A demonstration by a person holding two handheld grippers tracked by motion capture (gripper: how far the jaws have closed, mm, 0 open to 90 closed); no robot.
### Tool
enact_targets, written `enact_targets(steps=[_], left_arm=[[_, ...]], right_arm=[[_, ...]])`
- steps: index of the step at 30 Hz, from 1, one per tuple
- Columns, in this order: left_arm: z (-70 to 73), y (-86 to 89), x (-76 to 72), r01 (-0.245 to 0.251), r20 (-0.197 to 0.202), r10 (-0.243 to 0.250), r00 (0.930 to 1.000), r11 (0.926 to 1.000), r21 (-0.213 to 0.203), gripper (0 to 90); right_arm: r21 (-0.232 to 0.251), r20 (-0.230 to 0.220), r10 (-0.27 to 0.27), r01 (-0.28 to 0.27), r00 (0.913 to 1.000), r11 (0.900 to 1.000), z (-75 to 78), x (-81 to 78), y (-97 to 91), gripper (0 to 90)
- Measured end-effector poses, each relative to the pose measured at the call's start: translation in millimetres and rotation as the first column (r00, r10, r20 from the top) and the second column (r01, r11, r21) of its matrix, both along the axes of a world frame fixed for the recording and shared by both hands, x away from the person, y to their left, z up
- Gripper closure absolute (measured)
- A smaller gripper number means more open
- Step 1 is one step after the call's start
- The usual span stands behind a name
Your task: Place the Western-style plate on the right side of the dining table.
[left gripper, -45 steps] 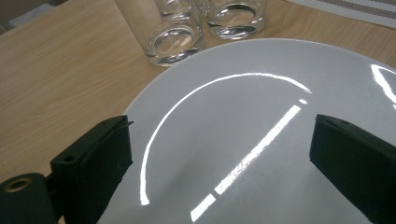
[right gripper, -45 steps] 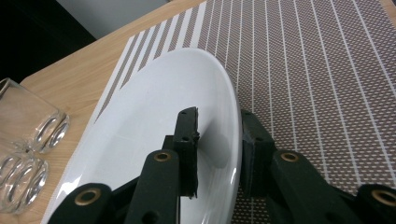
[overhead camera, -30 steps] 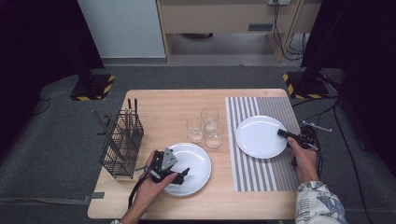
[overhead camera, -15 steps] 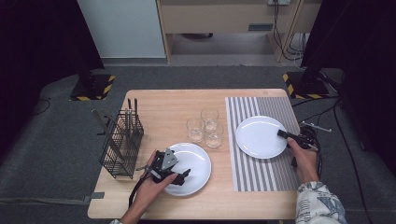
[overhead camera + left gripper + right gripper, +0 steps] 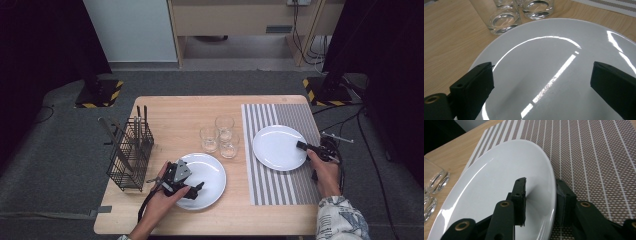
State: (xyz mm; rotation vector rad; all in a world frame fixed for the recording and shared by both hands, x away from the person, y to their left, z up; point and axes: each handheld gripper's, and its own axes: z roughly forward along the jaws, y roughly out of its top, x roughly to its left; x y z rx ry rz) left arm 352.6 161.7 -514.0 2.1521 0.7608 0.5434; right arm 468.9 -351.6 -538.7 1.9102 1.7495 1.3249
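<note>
On the table (image 5: pixel 175 112) little has shifted over the last second; both my hands sit where they were. The change is small: my right gripper (image 5: pixel 540 202) has just been opening its fingers, which straddle the right rim of the plate on the striped mat (image 5: pixel 278 147), one finger above and one below, no longer clamping. I judge that plate placed. My left gripper (image 5: pixel 544 87) hangs wide open over the near plate (image 5: pixel 205 172), holding nothing.

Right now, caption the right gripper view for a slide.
Right tool straddles the white plate's rim on the striped placemat.
</note>
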Motion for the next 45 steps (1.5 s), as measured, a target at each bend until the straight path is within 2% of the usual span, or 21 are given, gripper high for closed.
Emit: enact_targets(steps=[5,10,14,16,20,21,28,32,33,37,42,43,45], left_arm=[[-0.2,0.0,0.7,-0.004,-0.001,0.004,1.0000,1.0000,0.001,4.2],[-0.5,-1.3,0.1,0.000,0.001,0.000,1.0000,1.0000,0.005,4.2],[-0.4,-2.0,-0.2,0.002,-0.001,-0.002,1.0000,1.0000,0.003,4.2],[-0.5,-2.6,-0.4,0.004,0.000,-0.004,1.0000,1.0000,0.004,4.2],[-0.7,-2.2,0.3,0.001,0.000,-0.001,1.0000,1.0000,0.006,4.2],[-0.8,-1.9,0.5,0.000,0.002,0.000,1.0000,1.0000,0.005,4.2],[0.1,-1.3,0.4,-0.001,0.005,0.001,1.0000,1.0000,0.003,4.2],[0.3,-0.8,1.0,-0.002,0.006,0.002,1.0000,1.0000,0.003,4.2],[0.3,-0.8,1.1,-0.002,0.006,0.002,1.0000,1.0000,0.003,4.2],[0.3,-0.9,1.1,0.000,0.005,0.000,1.0000,1.0000,0.003,4.2],[-0.3,-1.9,2.3,-0.006,-0.002,0.006,1.0000,1.0000,0.004,4.2],[-0.5,-2.2,2.5,-0.005,-0.005,0.005,1.0000,1.0000,0.003,4.2],[-0.7,-3.2,2.2,-0.005,-0.008,0.005,1.0000,1.0000,0.002,4.2]], right_arm=[[-0.056,-0.005,-0.002,0.001,1.0000,0.9984,-0.2,-0.5,1.5,65.0],[-0.053,0.000,0.000,0.000,1.0000,0.9986,-0.7,-1.8,0.7,65.4],[-0.075,0.004,0.003,-0.002,1.0000,0.9971,-0.2,-2.0,1.3,65.3],[-0.113,0.009,-0.004,0.005,1.0000,0.9935,0.5,-2.4,3.1,65.3],[-0.155,0.010,-0.001,0.002,0.9999,0.9879,1.8,-2.9,6.9,65.0],[-0.185,0.019,-0.004,0.008,0.9998,0.9827,2.3,-2.9,8.8,64.6],[-0.184,0.032,-0.020,0.026,0.9993,0.9826,4.0,-3.5,10.3,61.3],[-0.200,0.080,-0.041,0.056,0.9960,0.9782,10.7,-4.9,11.7,59.4],[-0.218,0.105,-0.060,0.082,0.9926,0.9726,14.3,-6.0,11.4,57.2],[-0.227,0.127,-0.052,0.080,0.9906,0.9705,18.7,-7.7,13.9,51.2],[-0.245,0.154,0.006,0.032,0.9880,0.9689,26.6,-11.3,28.0,41.6],[-0.246,0.149,0.036,0.002,0.9881,0.9693,28.0,-11.8,34.9,36.9],[-0.250,0.145,0.046,-0.008,0.9884,0.9683,28.7,-12.2,38.1,34.0]])
